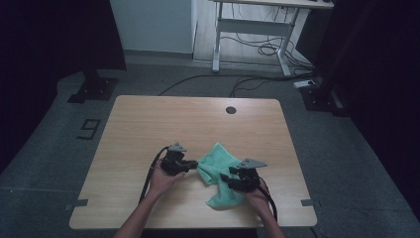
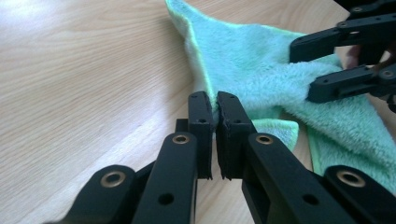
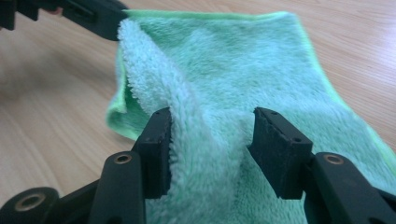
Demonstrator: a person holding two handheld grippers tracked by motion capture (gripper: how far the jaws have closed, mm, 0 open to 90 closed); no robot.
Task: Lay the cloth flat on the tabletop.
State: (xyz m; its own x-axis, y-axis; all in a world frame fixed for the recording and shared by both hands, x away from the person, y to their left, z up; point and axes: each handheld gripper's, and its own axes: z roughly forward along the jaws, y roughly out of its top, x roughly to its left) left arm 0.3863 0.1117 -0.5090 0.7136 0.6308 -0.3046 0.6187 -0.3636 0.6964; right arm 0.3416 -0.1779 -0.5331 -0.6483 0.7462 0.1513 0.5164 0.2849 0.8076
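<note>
With your left gripper (image 1: 190,164) clamped on the green towel's (image 1: 216,171) edge to lift that corner off the table (image 1: 148,129) for a fold, your right gripper (image 1: 226,179) stands half open around a raised ridge, pads not squeezing it.

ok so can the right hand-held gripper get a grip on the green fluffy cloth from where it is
Probably yes: the right hand-held gripper already has a raised fold of the green fluffy cloth between its open jaws, nothing in between; the left hand-held gripper pinches the cloth's edge.
</note>
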